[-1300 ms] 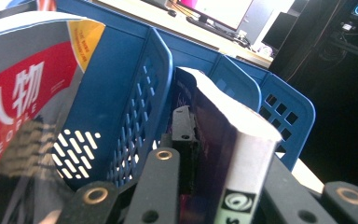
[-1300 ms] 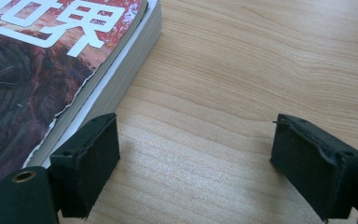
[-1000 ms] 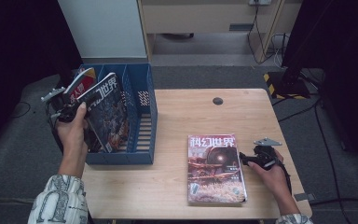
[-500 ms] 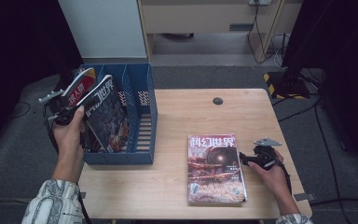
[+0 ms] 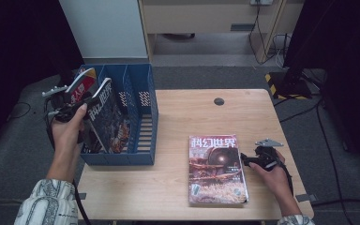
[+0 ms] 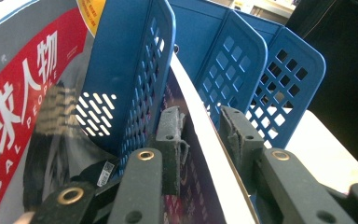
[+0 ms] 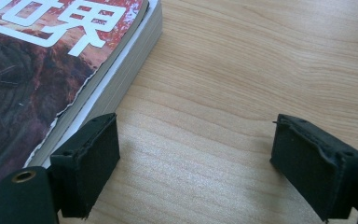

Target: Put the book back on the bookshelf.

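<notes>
Left claw [image 5: 77, 101] has shifted at the file rack [image 5: 143, 112] on the wooden table [image 5: 168, 187].

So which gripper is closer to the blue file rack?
Left. The left gripper is right at the blue file rack, its jaws just opening around a magazine standing in it. The right gripper rests far across the table beside the stack of magazines.

Light wooden rectangular table [image 5: 178, 187], blue plastic three-slot magazine rack [image 5: 143, 117] standing at its left edge, stack of glossy red-brown magazines [image 5: 215, 171] lying flat right of the rack, small dark round disc [image 5: 219, 101] beyond the stack
</notes>
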